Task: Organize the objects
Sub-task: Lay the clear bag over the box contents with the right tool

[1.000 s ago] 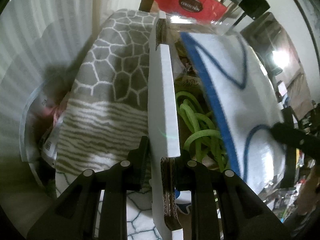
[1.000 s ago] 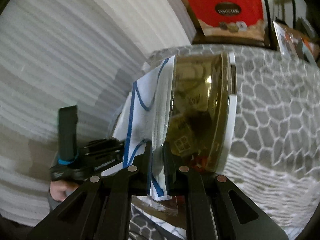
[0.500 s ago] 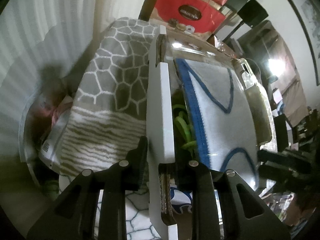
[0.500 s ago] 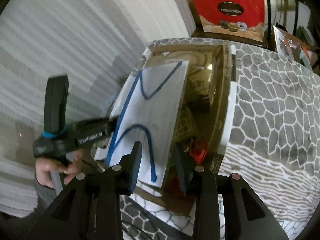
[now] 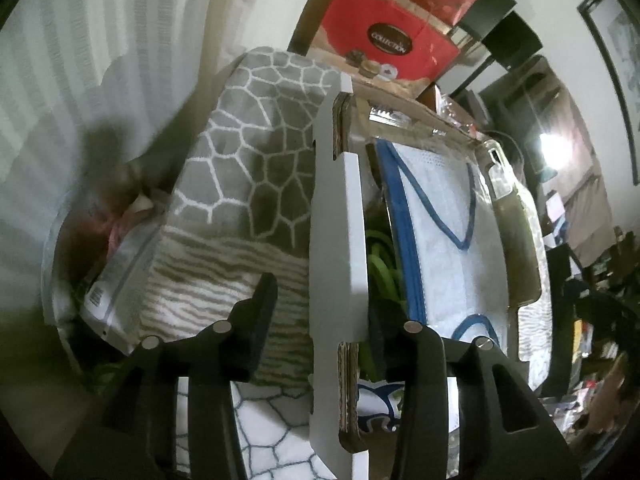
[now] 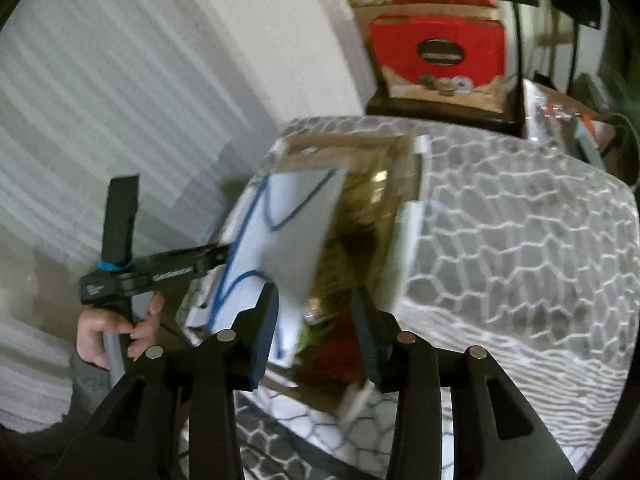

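Black fingers of the left hand-held gripper (image 5: 320, 312) stand spread on either side of a white cardboard flap (image 5: 338, 240), which runs edge-on between them; the left finger is clear of it, and whether the right one touches cannot be told. Just beyond the flap, inside the cardboard box (image 5: 404, 98), lies a white packet with blue lines (image 5: 436, 236), resting flat over the contents, with green loops (image 5: 380, 256) showing beneath its near edge. A grey honeycomb-patterned blanket (image 5: 248, 168) lies draped to the left of the flap.

The right hand-held gripper (image 6: 314, 312) is released, its jaws wide apart and grasping nothing (the view is smeared). It hovers over the box's near edge, the same packet (image 6: 280, 224) lying just ahead of its left finger, on the box's left side. The person's left hand (image 6: 116, 328) shows at the lower left of this view, gripping its tool's handle. A red carton (image 6: 436, 52) stands on a dark shelf behind the box.
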A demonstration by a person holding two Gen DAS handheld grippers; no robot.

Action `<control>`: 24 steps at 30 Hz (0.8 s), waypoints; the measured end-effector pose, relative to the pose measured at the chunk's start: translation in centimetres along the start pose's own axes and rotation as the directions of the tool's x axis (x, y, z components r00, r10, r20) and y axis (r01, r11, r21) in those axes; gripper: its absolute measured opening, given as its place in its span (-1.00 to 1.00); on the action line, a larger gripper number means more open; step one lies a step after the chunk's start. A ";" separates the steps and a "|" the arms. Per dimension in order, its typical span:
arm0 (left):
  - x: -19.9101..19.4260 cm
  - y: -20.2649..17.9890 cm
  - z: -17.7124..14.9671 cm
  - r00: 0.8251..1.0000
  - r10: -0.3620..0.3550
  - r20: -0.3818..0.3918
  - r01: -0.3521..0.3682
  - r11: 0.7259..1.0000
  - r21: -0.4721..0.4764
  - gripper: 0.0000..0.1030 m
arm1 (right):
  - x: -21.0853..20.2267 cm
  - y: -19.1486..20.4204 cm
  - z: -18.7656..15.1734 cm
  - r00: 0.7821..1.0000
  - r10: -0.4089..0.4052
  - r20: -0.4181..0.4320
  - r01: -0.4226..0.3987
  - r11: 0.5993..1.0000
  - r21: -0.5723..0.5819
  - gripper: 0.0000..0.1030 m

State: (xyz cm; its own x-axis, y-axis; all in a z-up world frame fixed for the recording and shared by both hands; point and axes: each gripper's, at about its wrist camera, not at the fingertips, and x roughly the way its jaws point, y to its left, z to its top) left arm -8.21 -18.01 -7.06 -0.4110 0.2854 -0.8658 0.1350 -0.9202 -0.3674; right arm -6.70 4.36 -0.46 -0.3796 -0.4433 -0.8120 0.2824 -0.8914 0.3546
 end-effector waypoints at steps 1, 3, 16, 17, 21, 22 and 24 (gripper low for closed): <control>0.0 -0.1 0.0 1.000 0.003 0.000 -0.002 1.000 0.005 -0.26 | 0.0 -0.5 0.0 1.000 -0.011 -0.002 0.011 1.000 0.011 -0.23; 0.0 -0.2 0.2 1.000 0.008 -0.001 -0.008 1.000 0.012 -0.26 | 0.4 -1.8 -0.2 0.999 -0.044 -0.011 0.045 0.998 0.036 -0.23; -0.8 -0.8 3.0 0.999 0.044 0.015 -0.044 0.998 0.052 -0.06 | -1.8 -3.1 -5.8 0.999 0.019 0.038 -0.024 0.990 0.139 -0.21; -0.4 -1.2 3.2 0.999 0.043 0.008 -0.043 0.997 0.061 -0.06 | -1.4 -3.1 -5.9 1.000 0.000 0.030 -0.004 0.991 0.136 -0.21; 0.7 -2.3 3.6 0.998 0.061 -0.009 -0.060 0.993 0.098 -0.06 | 0.5 -3.4 -6.3 1.000 -0.003 -0.006 0.004 0.988 0.156 -0.21; 1.0 -2.4 3.7 0.998 0.069 -0.012 -0.067 0.992 0.103 -0.06 | 0.9 -3.4 -6.4 1.000 0.000 -0.011 0.001 0.988 0.155 -0.21; 1.3 -2.5 4.1 0.997 0.082 -0.015 -0.080 0.992 0.102 -0.06 | 1.3 -3.4 -6.3 1.000 0.003 -0.011 -0.002 0.988 0.154 -0.21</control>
State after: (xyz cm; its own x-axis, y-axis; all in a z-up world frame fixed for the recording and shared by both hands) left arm -12.81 -16.44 -5.87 -0.3854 0.2131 -0.8978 0.0750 -0.9625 -0.2607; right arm -2.62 7.37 -5.63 -0.3693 -0.4452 -0.8157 0.1438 -0.8946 0.4231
